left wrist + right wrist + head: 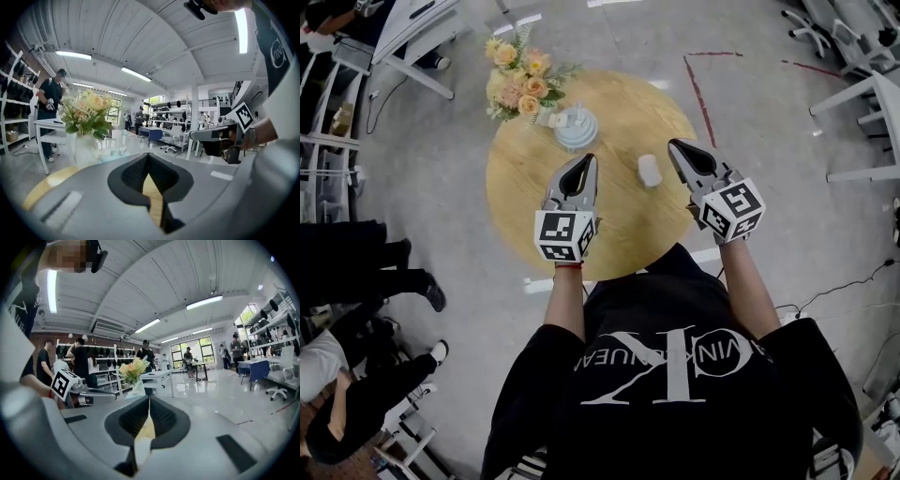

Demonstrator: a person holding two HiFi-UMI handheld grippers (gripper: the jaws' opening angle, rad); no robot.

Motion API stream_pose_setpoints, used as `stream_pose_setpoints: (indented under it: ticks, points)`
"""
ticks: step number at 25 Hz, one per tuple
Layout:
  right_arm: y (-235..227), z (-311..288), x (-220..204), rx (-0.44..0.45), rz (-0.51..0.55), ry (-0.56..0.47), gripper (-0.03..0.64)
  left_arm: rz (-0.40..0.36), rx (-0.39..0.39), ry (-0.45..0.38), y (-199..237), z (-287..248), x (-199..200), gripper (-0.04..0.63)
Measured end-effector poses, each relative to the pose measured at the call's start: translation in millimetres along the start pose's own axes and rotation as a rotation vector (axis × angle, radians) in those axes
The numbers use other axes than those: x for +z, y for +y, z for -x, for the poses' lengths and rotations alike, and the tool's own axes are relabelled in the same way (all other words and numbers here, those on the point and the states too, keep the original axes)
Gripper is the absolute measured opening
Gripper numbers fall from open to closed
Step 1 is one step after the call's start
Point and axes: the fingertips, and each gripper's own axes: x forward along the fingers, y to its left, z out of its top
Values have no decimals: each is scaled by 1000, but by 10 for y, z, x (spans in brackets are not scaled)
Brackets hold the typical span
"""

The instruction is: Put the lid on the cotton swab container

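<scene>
Now I am holding the left claw (584, 164) and right claw (677, 150) closed, empty; the small white rounded lid (649, 170) is lying between them, nearer the right.

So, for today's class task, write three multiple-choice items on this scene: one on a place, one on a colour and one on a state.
1. Where is the small white rounded lid?
A. on the round light-wood table, beside the pale blue cotton swab container
B. on the floor
C. between a gripper's jaws

2. What colour are the bouquet flowers?
A. peach and cream
B. blue
C. dark red

3. How do the jaws of the left gripper stand?
A. wide open
B. shut on the lid
C. shut, with nothing between them

Answers:
1 A, the head view shows the lid lying on the tabletop, apart from the container.
2 A, the blooms are pale orange and cream.
3 C, the left gripper view shows the jaws together and empty.
</scene>
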Motion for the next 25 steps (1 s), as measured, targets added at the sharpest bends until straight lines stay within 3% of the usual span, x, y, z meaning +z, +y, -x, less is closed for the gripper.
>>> stream_pose_setpoints:
  ticks: [12,25]
  points:
    - [-90,57,366,-10,47,-73,17,-26,104,-100,323,175,459,11]
    - [-149,54,575,-14,60,-118,17,-37,155,-170,480,293,740,11]
